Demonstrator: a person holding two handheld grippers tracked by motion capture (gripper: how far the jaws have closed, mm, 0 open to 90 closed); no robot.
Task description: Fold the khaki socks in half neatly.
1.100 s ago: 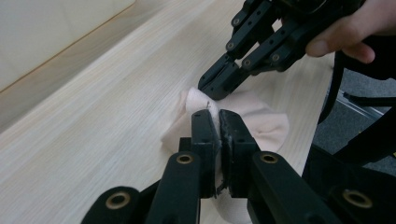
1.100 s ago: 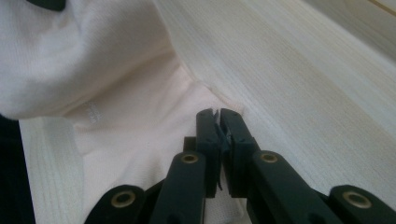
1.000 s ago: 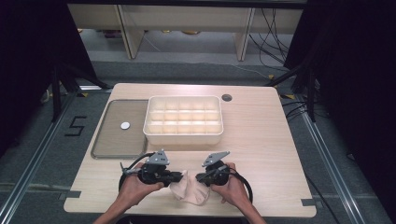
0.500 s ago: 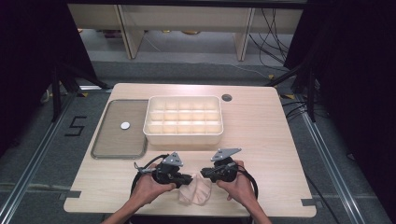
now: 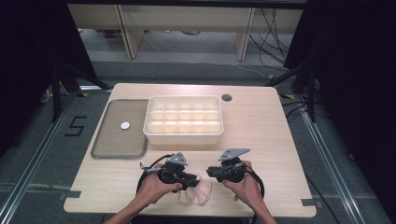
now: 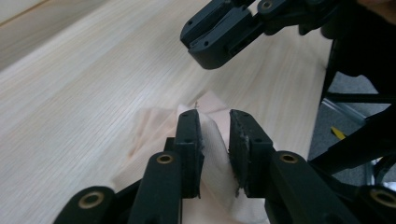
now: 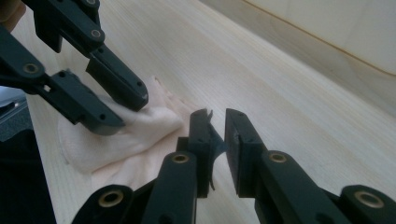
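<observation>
Pale cloth worked near the table's front edge by two hand-held grippers.

High view: the left gripper (image 5: 192, 180) is seen lying over the pale cloth (image 5: 198, 193), with the right gripper (image 5: 212, 171) just beside it across a small gap; the compartment tray (image 5: 183, 120) stands well ahead of both, the flat lid (image 5: 119, 128) beyond the left one, and bare table (image 5: 261, 130) lies between with nothing blocking.
Left gripper view: the jaws, which have just been opening, are seen a little apart with a white fold of cloth (image 6: 212, 140) between them; whether the pads still press it cannot be told. The right gripper (image 6: 210, 42) hangs just ahead, above the cloth.
Right gripper view: its own jaws are held slightly apart with nothing between them, the cloth (image 7: 135, 126) just to their left under the left gripper (image 7: 123, 109).
</observation>
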